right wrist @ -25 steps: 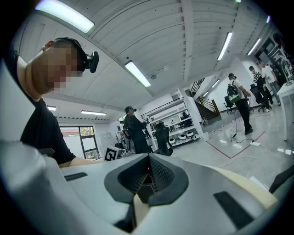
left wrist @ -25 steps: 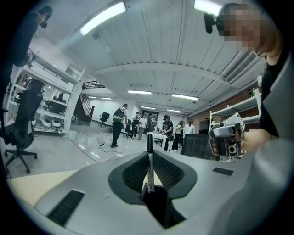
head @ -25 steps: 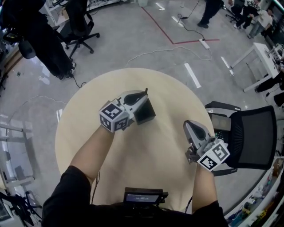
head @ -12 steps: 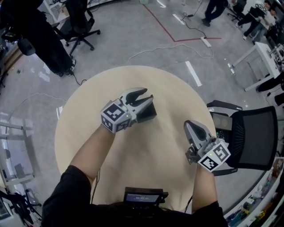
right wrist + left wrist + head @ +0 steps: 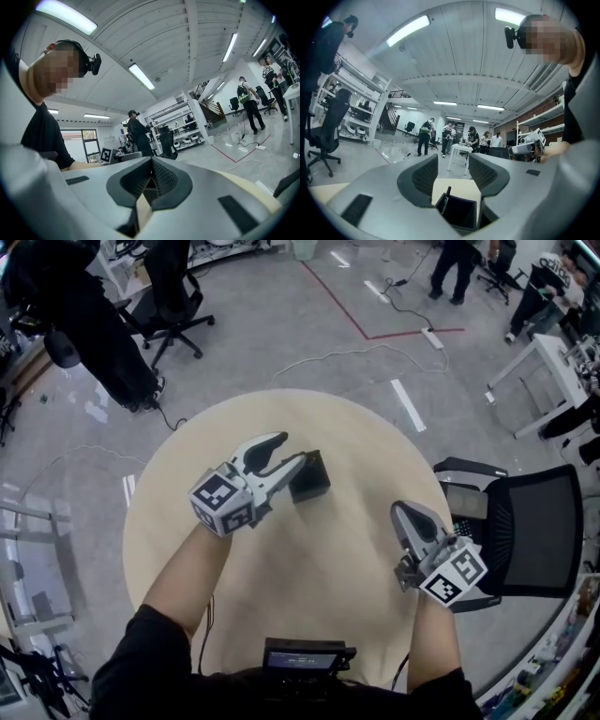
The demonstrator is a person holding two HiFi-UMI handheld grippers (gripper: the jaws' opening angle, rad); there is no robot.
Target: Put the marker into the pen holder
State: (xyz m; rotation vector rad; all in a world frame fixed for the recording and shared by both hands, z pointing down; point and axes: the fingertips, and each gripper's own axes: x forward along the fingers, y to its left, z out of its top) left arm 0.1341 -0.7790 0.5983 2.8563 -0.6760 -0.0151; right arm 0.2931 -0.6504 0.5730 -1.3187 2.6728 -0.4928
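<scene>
Pen holder (image 5: 309, 476): black, square, open-topped box on the round, pale table (image 5: 328, 559).
Marker (image 5: 446, 199): dark, slim, inside the pen holder, leaning in its left corner.
Left claw (image 5: 291, 448): wide, jaws just opening, nothing between them; holder just ahead.
Right claw (image 5: 403, 510): jaws together, empty, well apart near the table's right edge.
Around: black mesh chair (image 5: 530, 531) beside the table.

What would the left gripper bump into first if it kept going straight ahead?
Probably the black pen holder, marker inside, just ahead of the left gripper. Its jaws have just been opening, nothing between them. The holder sits low in its view, so it might skim over.
</scene>
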